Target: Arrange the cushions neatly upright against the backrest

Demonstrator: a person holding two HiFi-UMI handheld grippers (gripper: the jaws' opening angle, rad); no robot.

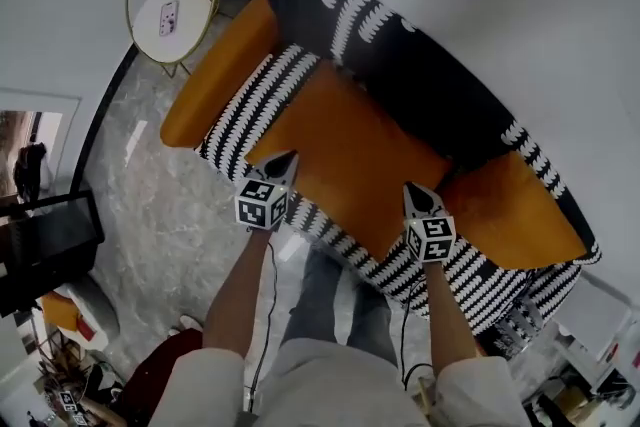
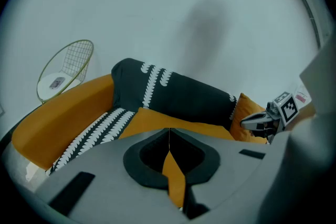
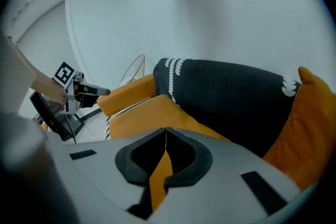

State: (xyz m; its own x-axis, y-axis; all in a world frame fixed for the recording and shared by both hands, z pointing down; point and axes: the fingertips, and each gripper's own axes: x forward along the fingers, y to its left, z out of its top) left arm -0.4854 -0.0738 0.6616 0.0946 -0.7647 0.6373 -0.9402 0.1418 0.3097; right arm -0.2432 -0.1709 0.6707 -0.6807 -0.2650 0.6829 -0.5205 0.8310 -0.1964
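1 plain orange cushion (image 1: 350,155) lies flat mid-seat on the black-and-white sofa (image 1: 440,85). A 2nd cushion (image 1: 520,210) stands at its right end. The left tool (image 1: 283,165) and right tool (image 1: 418,198), both closed and empty, hover over the seat's front edge.

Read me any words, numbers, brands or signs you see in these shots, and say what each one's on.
No readable text anywhere.
On the left gripper and right gripper: black-and-white square marker patterns only, no letters.
On the wire chair, a small flat item: too small to read.
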